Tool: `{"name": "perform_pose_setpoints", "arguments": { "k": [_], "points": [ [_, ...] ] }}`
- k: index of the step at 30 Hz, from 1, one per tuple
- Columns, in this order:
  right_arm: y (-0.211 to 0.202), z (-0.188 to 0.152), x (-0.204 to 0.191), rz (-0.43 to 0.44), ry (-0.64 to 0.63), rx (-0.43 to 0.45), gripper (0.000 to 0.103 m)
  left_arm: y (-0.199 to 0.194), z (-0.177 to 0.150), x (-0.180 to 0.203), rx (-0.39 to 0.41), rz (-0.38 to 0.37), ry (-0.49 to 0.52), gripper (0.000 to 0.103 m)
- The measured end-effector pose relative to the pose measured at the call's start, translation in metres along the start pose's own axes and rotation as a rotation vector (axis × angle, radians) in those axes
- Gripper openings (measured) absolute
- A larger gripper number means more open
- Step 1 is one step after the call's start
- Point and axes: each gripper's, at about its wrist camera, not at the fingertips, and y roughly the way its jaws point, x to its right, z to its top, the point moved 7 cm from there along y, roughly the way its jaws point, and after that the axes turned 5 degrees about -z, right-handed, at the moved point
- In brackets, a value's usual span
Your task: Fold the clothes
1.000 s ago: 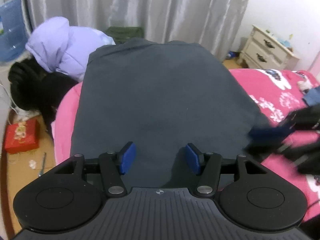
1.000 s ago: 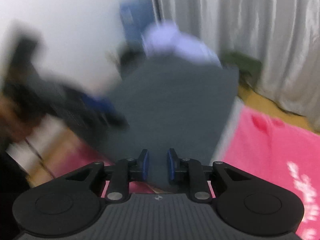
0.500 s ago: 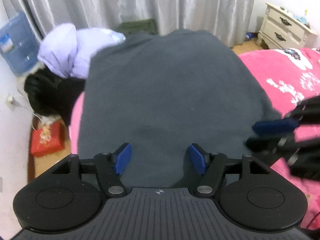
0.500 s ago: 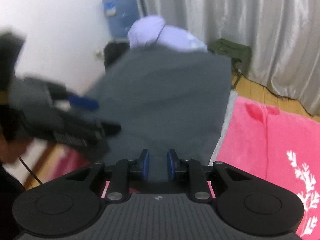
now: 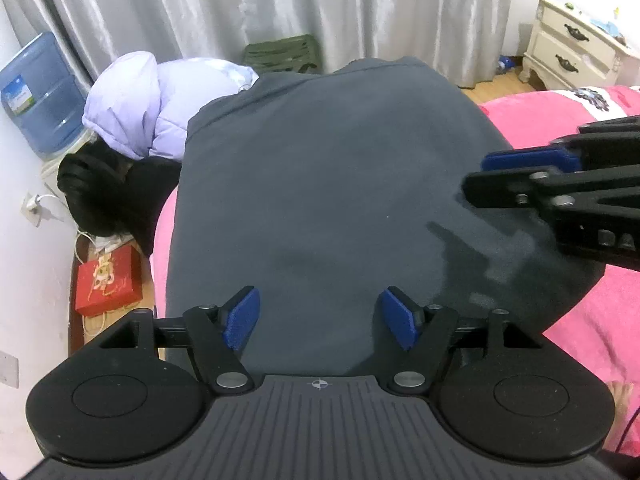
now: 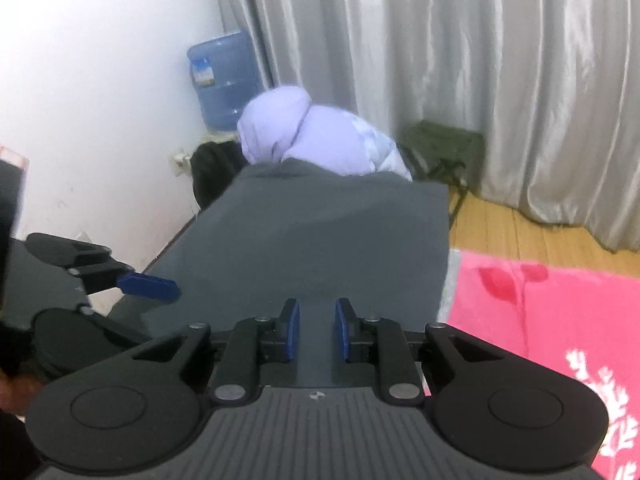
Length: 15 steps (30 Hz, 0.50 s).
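One grey garment flat; two grippers, left gripper spread, right gripper narrower.

Letters "DA" on the right claw.

Home bedroom, pink bedspread, nightstand, curtains

My left wrist camera looks forward, close above the flat dark grey garment. My right wrist camera looks across it from the side; both share the lilac padded jacket.
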Motion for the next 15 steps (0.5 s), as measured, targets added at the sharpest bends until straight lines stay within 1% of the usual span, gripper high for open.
{"name": "perform_pose_setpoints", "arguments": {
  "k": [2, 3, 4, 6, 15],
  "points": [
    [0.027, -0.017, 0.006, -0.059, -0.035, -0.097, 0.021, 0.0, 0.0, 0.0, -0.001, 0.005, 0.004, 0.07],
    [0.032, -0.024, 0.007, -0.076, -0.045, -0.089, 0.021, 0.0, 0.0, 0.001, -0.001, 0.007, 0.007, 0.07],
    [0.032, -0.026, 0.01, -0.072, -0.035, -0.072, 0.021, 0.0, 0.0, 0.001, -0.002, 0.01, 0.009, 0.07],
    [0.031, -0.025, 0.016, -0.049, 0.022, -0.078, 0.021, 0.0, 0.0, 0.001, -0.003, 0.015, 0.014, 0.07],
    [0.028, -0.027, 0.015, -0.037, 0.043, -0.079, 0.021, 0.0, -0.001, 0.003, -0.002, 0.036, 0.029, 0.073]
  ]
}}
